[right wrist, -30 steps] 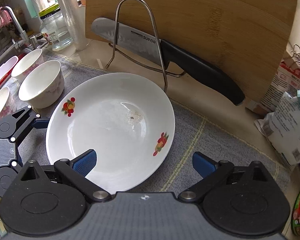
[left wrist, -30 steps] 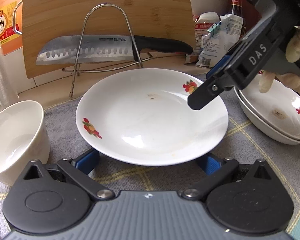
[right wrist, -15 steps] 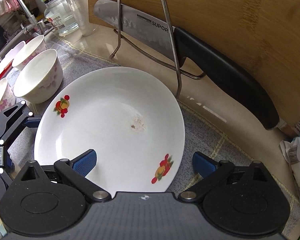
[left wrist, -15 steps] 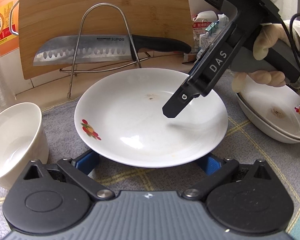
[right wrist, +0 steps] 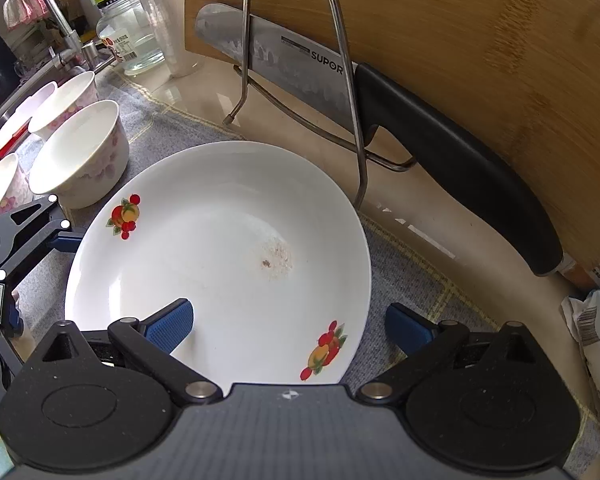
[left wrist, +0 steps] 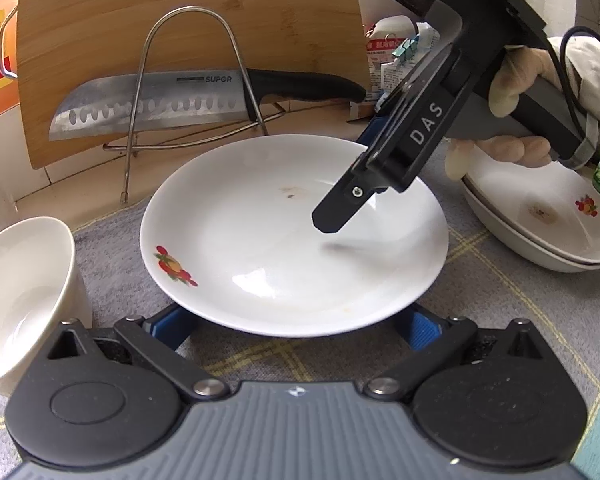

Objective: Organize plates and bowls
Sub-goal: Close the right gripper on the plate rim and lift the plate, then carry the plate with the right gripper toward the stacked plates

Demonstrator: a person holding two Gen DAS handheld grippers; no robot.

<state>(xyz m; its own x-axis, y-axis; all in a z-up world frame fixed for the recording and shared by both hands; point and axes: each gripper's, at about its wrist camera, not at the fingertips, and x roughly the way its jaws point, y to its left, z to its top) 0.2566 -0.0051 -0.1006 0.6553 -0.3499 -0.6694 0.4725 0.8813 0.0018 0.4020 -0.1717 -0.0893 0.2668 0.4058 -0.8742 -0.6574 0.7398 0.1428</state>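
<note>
A white plate with fruit prints [left wrist: 284, 236] lies on the grey mat; it also shows in the right wrist view [right wrist: 220, 264]. My left gripper [left wrist: 296, 324] is open, its blue pads at the plate's near rim, under its edge. My right gripper [right wrist: 288, 326] is open over the plate's right rim, one finger above the plate, the other outside it; it shows in the left wrist view [left wrist: 364, 160] tilted down over the plate. Stacked plates [left wrist: 540, 216] sit at right. A white bowl [left wrist: 16, 288] stands at left; several bowls [right wrist: 80, 156] show in the right wrist view.
A bamboo cutting board [left wrist: 180, 32] leans at the back with a knife [left wrist: 172, 100] on a wire rack [left wrist: 188, 80]. Food packets [left wrist: 392, 56] stand behind right. A glass jar [right wrist: 132, 36] and a faucet [right wrist: 56, 28] are far left.
My right gripper has moved left and down over the plate's right side. My left gripper has stayed at the plate's near rim.
</note>
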